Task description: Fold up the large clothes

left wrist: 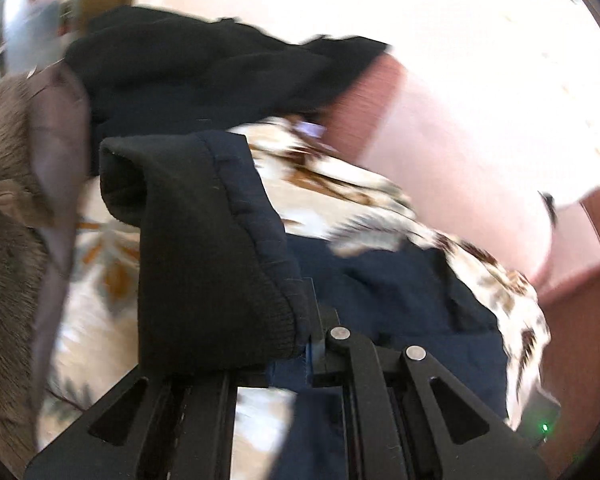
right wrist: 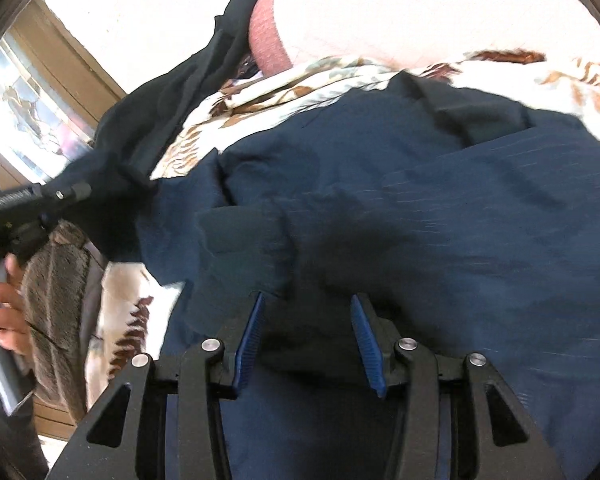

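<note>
Two grippers work on one navy garment [right wrist: 440, 208] that lies spread over a leaf-patterned cover [right wrist: 204, 136] on a bed or sofa.

At the far left of the right wrist view a hand [right wrist: 8, 312] holds the grey handle of the left gripper [right wrist: 100, 196], whose tip is buried in dark cloth there. Behind it, a brown furry fabric [right wrist: 52, 280] hangs at the left edge. In the left wrist view the same furry fabric [left wrist: 4, 200] fills the left side, and a black garment [left wrist: 204, 64] lies far, across the top. The left gripper [left wrist: 314, 350] is clenched on the navy garment [left wrist: 400, 300]: its jaws are pressed together, and a dark ribbed cuff [left wrist: 204, 264] of the garment stands up from them and folds over toward the left. The picture is blurred by motion.

More to the right, the navy garment covers the middle and right of the right wrist view, with the patterned cover behind it and a pink cushion [right wrist: 272, 36] farther back. The right gripper [right wrist: 308, 340] is near the bottom, with its blue pads [right wrist: 250, 344] apart; dark cloth lies between them, but I cannot tell whether the pads press on it.
</note>
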The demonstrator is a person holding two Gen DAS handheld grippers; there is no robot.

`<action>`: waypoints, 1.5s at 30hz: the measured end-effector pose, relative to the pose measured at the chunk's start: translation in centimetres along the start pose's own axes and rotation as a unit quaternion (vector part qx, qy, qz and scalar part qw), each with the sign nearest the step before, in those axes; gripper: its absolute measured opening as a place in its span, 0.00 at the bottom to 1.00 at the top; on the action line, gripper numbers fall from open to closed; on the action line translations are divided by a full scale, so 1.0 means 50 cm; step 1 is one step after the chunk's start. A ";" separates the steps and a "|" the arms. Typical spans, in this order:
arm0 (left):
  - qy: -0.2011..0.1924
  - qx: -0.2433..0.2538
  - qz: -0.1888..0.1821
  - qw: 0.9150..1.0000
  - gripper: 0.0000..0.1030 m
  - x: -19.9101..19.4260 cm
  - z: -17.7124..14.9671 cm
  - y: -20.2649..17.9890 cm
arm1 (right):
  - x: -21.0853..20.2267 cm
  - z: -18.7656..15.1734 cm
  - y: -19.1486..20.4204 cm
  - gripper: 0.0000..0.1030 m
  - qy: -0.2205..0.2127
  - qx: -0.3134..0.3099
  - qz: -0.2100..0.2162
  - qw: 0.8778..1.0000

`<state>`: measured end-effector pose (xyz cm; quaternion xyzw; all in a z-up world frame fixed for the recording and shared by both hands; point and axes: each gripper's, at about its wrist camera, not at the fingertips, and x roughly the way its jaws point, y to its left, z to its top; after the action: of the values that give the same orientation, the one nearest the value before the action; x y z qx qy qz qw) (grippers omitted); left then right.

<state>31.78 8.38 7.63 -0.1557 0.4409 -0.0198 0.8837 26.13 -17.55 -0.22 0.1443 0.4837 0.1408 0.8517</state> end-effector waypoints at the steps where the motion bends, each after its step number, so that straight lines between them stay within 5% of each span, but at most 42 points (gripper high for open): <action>1: 0.001 0.013 -0.007 1.000 0.07 -0.003 -0.010 -0.032 | -0.008 -0.001 -0.006 0.45 -0.001 -0.004 -0.008 1.000; 13: 0.050 0.082 -0.089 0.991 0.07 0.022 -0.115 -0.279 | -0.125 -0.082 -0.195 0.47 -0.012 -0.046 -0.202 0.978; 16: 0.076 0.100 -0.098 0.987 0.07 0.051 -0.163 -0.340 | -0.122 -0.120 -0.281 0.48 0.007 0.018 -0.183 0.983; 19: 0.103 0.126 -0.091 0.983 0.07 0.091 -0.217 -0.389 | -0.143 -0.148 -0.318 0.48 -0.041 0.057 -0.127 0.989; 25: 0.171 0.150 -0.049 0.973 0.08 0.208 -0.312 -0.422 | -0.146 -0.155 -0.318 0.54 -0.064 0.057 -0.113 0.990; 30: 0.181 0.155 -0.079 0.968 0.19 0.193 -0.314 -0.400 | -0.142 -0.158 -0.309 0.57 -0.064 0.048 -0.116 0.990; 32: 0.179 0.149 -0.115 0.966 0.33 0.149 -0.301 -0.373 | -0.148 -0.157 -0.305 0.57 -0.057 0.056 -0.115 0.990; 35: 0.130 0.107 -0.152 0.974 0.50 0.063 -0.272 -0.285 | -0.178 -0.130 -0.299 0.59 -0.081 0.088 -0.088 0.989; 40: 0.084 0.004 -0.113 0.990 0.50 0.021 -0.243 -0.111 | -0.174 -0.068 -0.212 0.72 -0.097 0.046 -0.050 0.993; 45: 0.113 -0.092 -0.109 0.983 0.50 0.056 -0.241 0.005 | -0.079 -0.037 -0.083 0.72 -0.057 -0.048 -0.074 0.994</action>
<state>24.00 5.01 -1.41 -0.2800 0.5185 -0.0930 0.8025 23.00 -22.66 0.38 0.0745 0.4367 0.0917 0.8918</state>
